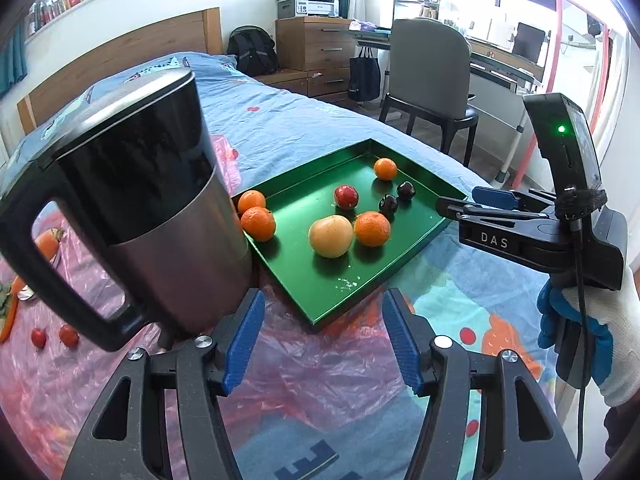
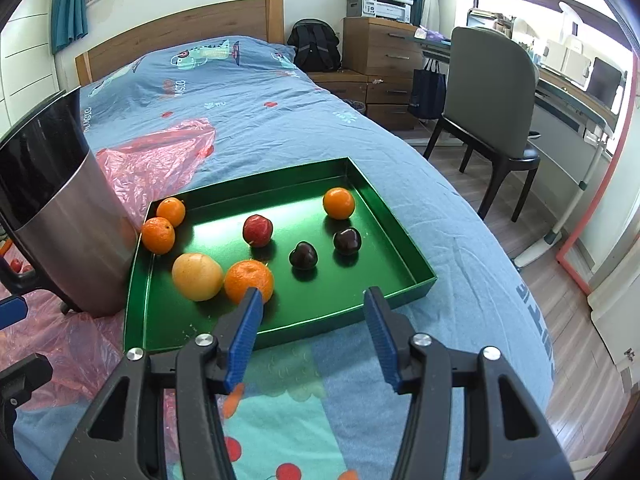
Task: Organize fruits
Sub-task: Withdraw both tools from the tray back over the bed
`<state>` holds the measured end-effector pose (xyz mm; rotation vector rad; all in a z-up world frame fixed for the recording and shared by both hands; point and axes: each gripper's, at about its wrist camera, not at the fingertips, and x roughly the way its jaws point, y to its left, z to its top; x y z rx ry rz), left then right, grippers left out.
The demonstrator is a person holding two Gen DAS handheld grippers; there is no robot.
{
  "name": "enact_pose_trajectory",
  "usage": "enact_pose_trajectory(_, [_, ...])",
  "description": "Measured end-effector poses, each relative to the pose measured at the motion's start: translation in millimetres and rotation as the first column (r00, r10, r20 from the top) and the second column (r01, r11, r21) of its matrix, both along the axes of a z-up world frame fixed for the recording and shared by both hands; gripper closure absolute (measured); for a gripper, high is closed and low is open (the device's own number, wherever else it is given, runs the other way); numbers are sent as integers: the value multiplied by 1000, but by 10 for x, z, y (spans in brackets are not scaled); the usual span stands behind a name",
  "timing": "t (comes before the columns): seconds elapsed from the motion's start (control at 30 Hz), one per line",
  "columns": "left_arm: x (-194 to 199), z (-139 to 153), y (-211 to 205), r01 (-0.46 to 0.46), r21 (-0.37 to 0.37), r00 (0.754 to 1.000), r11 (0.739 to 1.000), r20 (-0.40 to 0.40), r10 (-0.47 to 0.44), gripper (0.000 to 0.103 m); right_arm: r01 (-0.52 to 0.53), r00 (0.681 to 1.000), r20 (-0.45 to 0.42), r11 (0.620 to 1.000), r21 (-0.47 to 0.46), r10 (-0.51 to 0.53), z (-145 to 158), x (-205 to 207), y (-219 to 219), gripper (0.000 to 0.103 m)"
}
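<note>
Mid-frame on the bed: green tray (image 2: 404, 236) holding the fruits (image 2: 248, 280).
Both my grippers, left (image 1: 324, 340) and right (image 2: 312, 328), stand spread and empty; kettle (image 1: 160, 200) left of tray.

Fruits (image 2: 197, 276) lie in a tray (image 2: 416, 256) on the bed (image 2: 256, 96), kettle (image 2: 68, 232) at its left.

The shallow rectangular green metal tray (image 2: 404, 236) is glossy and mirrors the fruit. The tall kettle (image 1: 168, 220) pairs brushed steel with shiny black plastic. Crinkled pink plastic sheeting (image 1: 320, 368) covers the matt blue cotton bedspread (image 2: 260, 92).
</note>
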<state>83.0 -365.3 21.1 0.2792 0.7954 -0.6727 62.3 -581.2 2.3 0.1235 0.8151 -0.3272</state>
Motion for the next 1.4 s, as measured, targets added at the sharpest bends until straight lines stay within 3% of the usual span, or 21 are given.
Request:
enact_pose_trajectory(0.77, [-536,189,1333,-182,-25,982,983,50,183,40,-87,996,30,996,-1,87,386,-735,1031,0])
enact_pose_trajectory(1.13, [-568,196,2080,-321,-43,944,946,70,323,38,-152,987,59,988,24,151,370,-860,1699,0])
enact_pose_trajectory(1.23, [-544,161,2269,-362,-44,928,931,79,365,31,-169,984,68,985,30,167,361,-865,1862,0])
enact_pose_trajectory(1.4, [-481,39,2525,-410,-39,908,911,74,412,31,-207,976,73,977,43,203,318,-823,2112,0])
